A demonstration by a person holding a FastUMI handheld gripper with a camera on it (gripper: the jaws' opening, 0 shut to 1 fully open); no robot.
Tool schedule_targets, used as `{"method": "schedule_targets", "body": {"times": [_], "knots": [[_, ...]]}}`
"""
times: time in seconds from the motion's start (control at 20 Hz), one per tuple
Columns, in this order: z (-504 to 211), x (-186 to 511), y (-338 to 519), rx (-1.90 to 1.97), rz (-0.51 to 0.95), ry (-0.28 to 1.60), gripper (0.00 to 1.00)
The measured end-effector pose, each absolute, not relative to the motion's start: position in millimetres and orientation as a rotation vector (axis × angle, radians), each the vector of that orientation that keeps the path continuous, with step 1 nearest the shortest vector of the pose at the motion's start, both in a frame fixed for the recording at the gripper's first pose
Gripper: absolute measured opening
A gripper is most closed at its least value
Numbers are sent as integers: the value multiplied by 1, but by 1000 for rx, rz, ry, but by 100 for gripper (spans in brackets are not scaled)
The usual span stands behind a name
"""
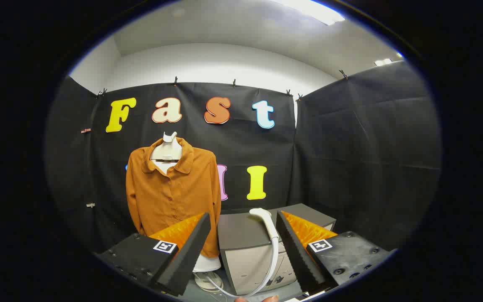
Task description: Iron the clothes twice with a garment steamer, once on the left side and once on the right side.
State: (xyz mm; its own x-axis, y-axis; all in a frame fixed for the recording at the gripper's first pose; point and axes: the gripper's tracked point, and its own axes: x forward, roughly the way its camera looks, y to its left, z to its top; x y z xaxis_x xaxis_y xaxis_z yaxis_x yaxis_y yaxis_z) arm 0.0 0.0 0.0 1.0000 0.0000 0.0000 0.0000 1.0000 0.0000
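your gripper (243, 222) jaws spread, empty. steamer head (266, 222) lies on grey cabinet (241, 235) between fingers, nearer right one. orange shirt (172, 193) hangs beyond left finger. off-centre pinch risks head slipping; hose (273, 268) may snag.

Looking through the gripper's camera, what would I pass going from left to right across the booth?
Rust-orange button-up shirt on a white mannequin bust, then the white garment steamer head lying on the grey box-shaped cabinet, seen between the open fingers, then the black cloth side wall.
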Motion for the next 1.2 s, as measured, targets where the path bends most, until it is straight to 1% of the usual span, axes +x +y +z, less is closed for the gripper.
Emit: {"method": "schedule_targets", "body": {"times": [0.5, 0.9, 1.2], "knots": [[-4, 4, 13, -1, 12, 15, 98], [3, 1, 21, -27, 21, -13, 98], [-4, 12, 21, -15, 23, 28, 98]]}}
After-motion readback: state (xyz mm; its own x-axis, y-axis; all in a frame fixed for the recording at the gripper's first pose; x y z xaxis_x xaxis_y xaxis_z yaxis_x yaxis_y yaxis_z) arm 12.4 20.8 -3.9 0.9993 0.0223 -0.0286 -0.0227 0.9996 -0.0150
